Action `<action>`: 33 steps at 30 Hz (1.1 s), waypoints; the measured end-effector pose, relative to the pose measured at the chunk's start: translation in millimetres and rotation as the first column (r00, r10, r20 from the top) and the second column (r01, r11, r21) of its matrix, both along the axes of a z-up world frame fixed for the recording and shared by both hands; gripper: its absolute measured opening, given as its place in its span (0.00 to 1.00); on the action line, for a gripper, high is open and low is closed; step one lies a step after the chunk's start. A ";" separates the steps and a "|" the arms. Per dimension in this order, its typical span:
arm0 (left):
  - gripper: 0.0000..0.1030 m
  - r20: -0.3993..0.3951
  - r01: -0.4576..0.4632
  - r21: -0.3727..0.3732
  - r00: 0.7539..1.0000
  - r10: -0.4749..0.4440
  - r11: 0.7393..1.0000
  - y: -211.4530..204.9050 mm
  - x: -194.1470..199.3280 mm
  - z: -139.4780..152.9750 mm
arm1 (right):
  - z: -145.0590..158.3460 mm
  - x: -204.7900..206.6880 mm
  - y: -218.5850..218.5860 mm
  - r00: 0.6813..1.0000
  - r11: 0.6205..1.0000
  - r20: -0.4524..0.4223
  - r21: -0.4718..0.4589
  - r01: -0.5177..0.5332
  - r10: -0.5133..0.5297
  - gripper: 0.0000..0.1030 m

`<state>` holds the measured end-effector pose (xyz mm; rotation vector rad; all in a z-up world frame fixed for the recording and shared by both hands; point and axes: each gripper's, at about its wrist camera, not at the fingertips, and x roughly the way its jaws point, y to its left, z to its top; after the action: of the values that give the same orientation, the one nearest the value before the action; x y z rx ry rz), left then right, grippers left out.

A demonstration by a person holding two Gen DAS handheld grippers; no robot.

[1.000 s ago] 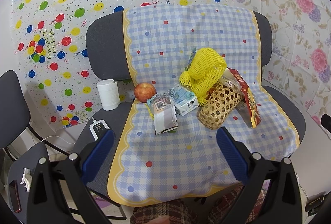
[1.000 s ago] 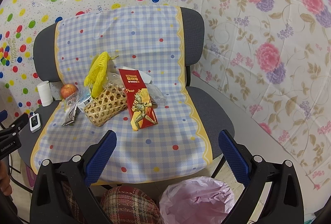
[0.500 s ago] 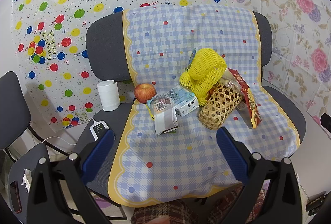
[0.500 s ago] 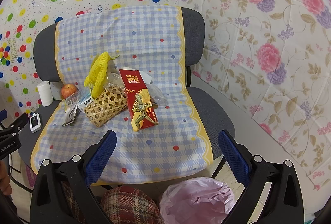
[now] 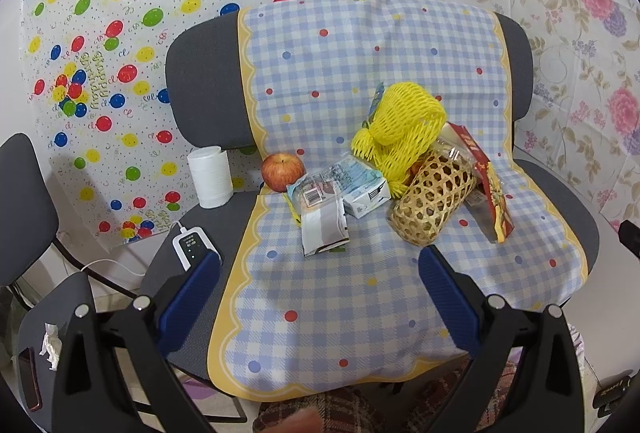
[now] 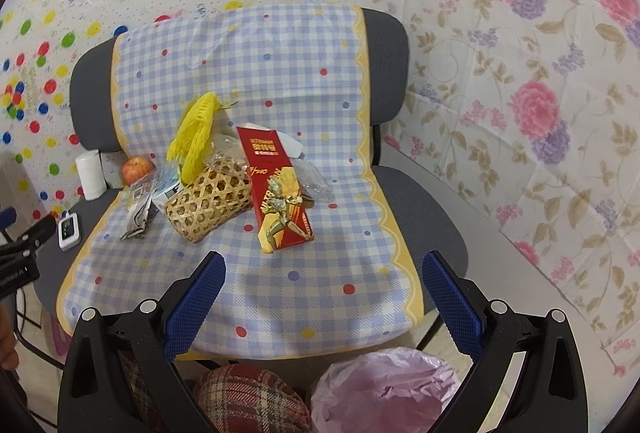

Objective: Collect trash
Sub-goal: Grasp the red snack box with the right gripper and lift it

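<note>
On the checked cloth over the grey chair lies a heap of items: a yellow foam net, a tipped woven basket, a red carton, a small drink carton, a flat silver wrapper and clear plastic. My left gripper hangs open before the seat's front half, empty. My right gripper is open too, just short of the red carton. A bin with a pink liner sits below the right gripper.
An apple, a white roll and a white device with a cable rest on the chair's left side. A second dark chair stands at far left. Plaid-clad knees show at the bottom edge.
</note>
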<state>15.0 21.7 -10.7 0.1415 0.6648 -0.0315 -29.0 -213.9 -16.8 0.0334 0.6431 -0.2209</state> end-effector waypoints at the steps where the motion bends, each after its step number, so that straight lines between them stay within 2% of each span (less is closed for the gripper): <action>1: 0.94 -0.011 -0.003 0.003 1.000 0.003 1.000 -1.7 4.9 -3.6 | -6.7 5.1 3.2 1.000 1.000 -0.009 -0.016 -0.020 0.019 0.94; 8: 0.94 -0.047 0.010 -0.031 0.999 -0.011 0.999 -1.8 36.0 -34.1 | -40.2 56.5 4.4 0.996 0.996 -0.017 0.007 -0.090 0.091 0.94; 12: 0.94 -0.062 -0.003 0.000 0.998 0.003 1.000 -4.5 53.9 -50.5 | -59.7 90.0 6.0 0.995 0.996 -0.034 0.010 -0.094 0.094 0.93; 14: 0.94 -0.085 -0.002 -0.001 0.996 0.002 1.000 -4.4 66.0 -59.3 | -69.8 105.5 6.9 0.992 0.993 -0.043 0.016 -0.114 0.115 0.91; 16: 0.94 -0.072 -0.011 0.005 0.997 0.012 1.000 -3.5 72.3 -62.7 | -80.3 123.6 11.7 0.989 0.991 -0.072 -0.018 -0.129 0.128 0.86; 17: 0.94 -0.057 -0.012 0.001 0.998 0.012 1.000 -2.9 74.4 -63.4 | -83.6 129.1 13.7 0.986 0.989 -0.080 -0.024 -0.148 0.146 0.78; 18: 0.94 -0.040 -0.014 -0.005 0.999 0.014 1.000 -2.2 76.2 -63.8 | -88.5 137.3 17.0 0.984 0.987 -0.094 -0.038 -0.157 0.153 0.60; 20: 0.94 -0.020 -0.028 -0.009 0.999 0.028 1.000 -0.4 81.3 -65.1 | -97.9 152.8 20.3 0.979 0.984 -0.117 -0.033 -0.174 0.169 0.58; 24: 0.94 -0.086 -0.029 0.009 0.996 0.030 1.000 1.9 96.7 -73.9 | -108.8 174.3 30.1 0.973 0.978 -0.126 -0.059 -0.200 0.192 0.57; 26: 0.94 -0.102 -0.025 0.000 0.994 0.025 1.000 5.5 99.9 -77.5 | -112.4 181.7 34.1 0.974 0.976 -0.127 -0.088 -0.201 0.189 0.44; 28: 0.94 -0.095 -0.029 0.005 0.995 0.030 1.000 8.8 98.6 -77.6 | -115.9 186.8 33.3 0.974 0.976 -0.144 -0.109 -0.190 0.173 0.14; 29: 0.94 -0.091 -0.030 0.008 0.995 0.030 1.000 10.2 97.4 -77.0 | -115.2 186.8 31.5 0.976 0.978 -0.142 -0.105 -0.181 0.165 0.14; 31: 0.94 -0.087 -0.028 0.011 0.996 0.029 1.000 12.9 94.5 -74.9 | -106.5 177.7 21.1 0.985 0.986 -0.109 -0.086 -0.144 0.135 0.06; 33: 0.94 -0.082 -0.019 0.012 0.996 0.020 1.000 11.4 92.5 -71.0 | -92.1 166.6 7.4 0.992 0.993 -0.069 -0.058 -0.106 0.102 0.02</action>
<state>107.5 33.1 -81.7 0.1452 0.7485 -0.0150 137.6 -206.6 -108.9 -0.0672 0.7013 -0.1412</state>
